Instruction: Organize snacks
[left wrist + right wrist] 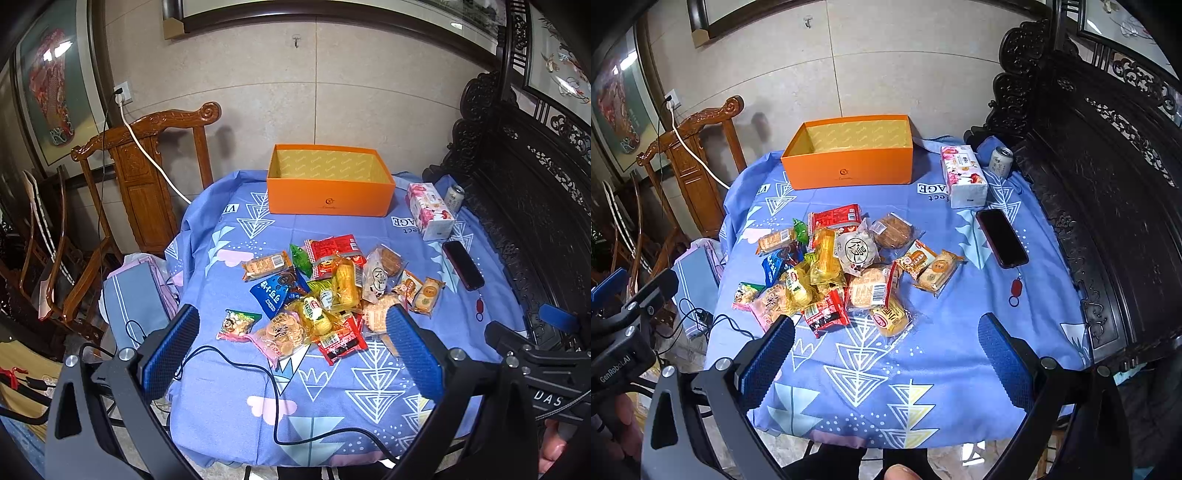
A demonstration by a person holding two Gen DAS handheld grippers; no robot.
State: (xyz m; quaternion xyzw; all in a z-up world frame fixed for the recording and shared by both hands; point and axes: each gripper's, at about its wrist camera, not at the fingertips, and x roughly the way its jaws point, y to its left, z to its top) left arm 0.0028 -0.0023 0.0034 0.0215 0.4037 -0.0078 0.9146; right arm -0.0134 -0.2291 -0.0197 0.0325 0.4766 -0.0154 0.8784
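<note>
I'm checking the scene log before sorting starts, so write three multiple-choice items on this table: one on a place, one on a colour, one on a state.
1. Where does the phone lie?
A. inside the box
B. on the cloth, right of the snack pile
C. on the wooden chair

2. What colour is the open box outside?
A. orange
B. green
C. white

3. How do both grippers' jaws stand?
A. shut on a snack
B. shut on nothing
C. open, holding nothing

Answers:
1 B: it rests on the blue tablecloth, right of the snack pile.
2 A: its walls are orange.
3 C: the left gripper and right gripper show spread pads with only cloth and snacks between.
</note>
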